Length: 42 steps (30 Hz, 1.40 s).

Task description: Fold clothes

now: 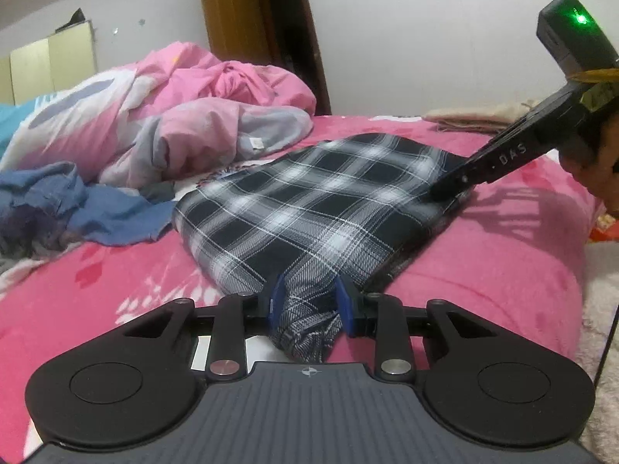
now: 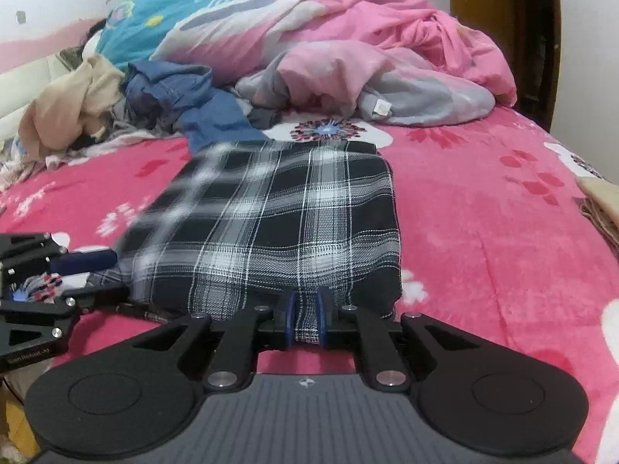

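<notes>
Left tool (image 1: pixel 309 305): pads partly spread, bunched corner of plaid garment (image 1: pixel 309 201) between them, touching both.
Left view, garment: folded flat on pink bed cover (image 1: pixel 483 270), running toward 12 o'clock.
Left view, right tool (image 1: pixel 450 189): at 2 o'clock, tips on garment's far edge.
Right tool (image 2: pixel 307 323): pads pinching plaid garment (image 2: pixel 271 224) edge.
Right view, left tool (image 2: pixel 83 276): at 9 o'clock, at garment's corner.
Right view, pile: denim clothing (image 2: pixel 185 96), pink duvet (image 2: pixel 367 46) at 12 o'clock.

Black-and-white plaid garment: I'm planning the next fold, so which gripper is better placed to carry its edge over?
Right gripper, probably: it pinches a flat edge of the black-and-white plaid garment, while the left gripper has a bunched corner between its jaws.
</notes>
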{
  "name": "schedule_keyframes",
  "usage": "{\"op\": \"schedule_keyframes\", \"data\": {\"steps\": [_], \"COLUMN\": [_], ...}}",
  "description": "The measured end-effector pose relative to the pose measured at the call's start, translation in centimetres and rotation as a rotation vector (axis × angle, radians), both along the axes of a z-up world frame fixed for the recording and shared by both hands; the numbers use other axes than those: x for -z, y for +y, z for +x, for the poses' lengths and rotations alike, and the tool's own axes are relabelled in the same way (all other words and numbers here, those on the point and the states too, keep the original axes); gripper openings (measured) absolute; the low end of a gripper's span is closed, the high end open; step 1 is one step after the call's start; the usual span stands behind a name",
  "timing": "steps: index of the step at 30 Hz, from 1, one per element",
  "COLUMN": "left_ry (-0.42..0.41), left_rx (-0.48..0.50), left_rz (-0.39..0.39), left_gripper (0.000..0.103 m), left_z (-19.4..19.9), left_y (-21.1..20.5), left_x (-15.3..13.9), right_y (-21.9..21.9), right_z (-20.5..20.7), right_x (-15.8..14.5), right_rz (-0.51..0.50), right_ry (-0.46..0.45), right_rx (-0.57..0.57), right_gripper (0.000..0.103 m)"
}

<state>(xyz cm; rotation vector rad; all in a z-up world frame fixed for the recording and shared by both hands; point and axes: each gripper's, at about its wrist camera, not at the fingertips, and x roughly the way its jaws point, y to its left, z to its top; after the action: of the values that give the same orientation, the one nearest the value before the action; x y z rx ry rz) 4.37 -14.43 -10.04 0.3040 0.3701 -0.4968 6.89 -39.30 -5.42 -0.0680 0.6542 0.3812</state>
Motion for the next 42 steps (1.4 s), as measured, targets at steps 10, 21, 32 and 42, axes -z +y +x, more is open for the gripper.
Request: {"op": "schedule_keyframes", "data": {"steps": [10, 21, 32, 42], "left_ry": [0.0, -0.007, -0.016, -0.021], "left_rx": [0.004, 0.007, 0.004, -0.007], "left_rz": [-0.01, -0.002, 0.009, 0.02], "left_gripper": [0.029, 0.031, 0.032, 0.033], "left_z": [0.2, 0.2, 0.0, 0.0], "left_y": [0.2, 0.0, -0.2, -0.3], "left_x": [0.0, 0.1, 0.3, 0.3], "right_y": [1.2, -0.1, -1.2, 1.7], "right_z": [-0.3, -0.6, 1.2, 8.5], "right_x": [-2.3, -3.7, -3.6, -1.2], "right_rz": [-0.054, 0.013, 0.028, 0.012], "right_ry": [-0.079, -0.143, -0.104, -0.072], "right_rx": [0.084, 0.174, 0.213, 0.189], "right_gripper": [0.012, 0.012, 0.013, 0.012]}}
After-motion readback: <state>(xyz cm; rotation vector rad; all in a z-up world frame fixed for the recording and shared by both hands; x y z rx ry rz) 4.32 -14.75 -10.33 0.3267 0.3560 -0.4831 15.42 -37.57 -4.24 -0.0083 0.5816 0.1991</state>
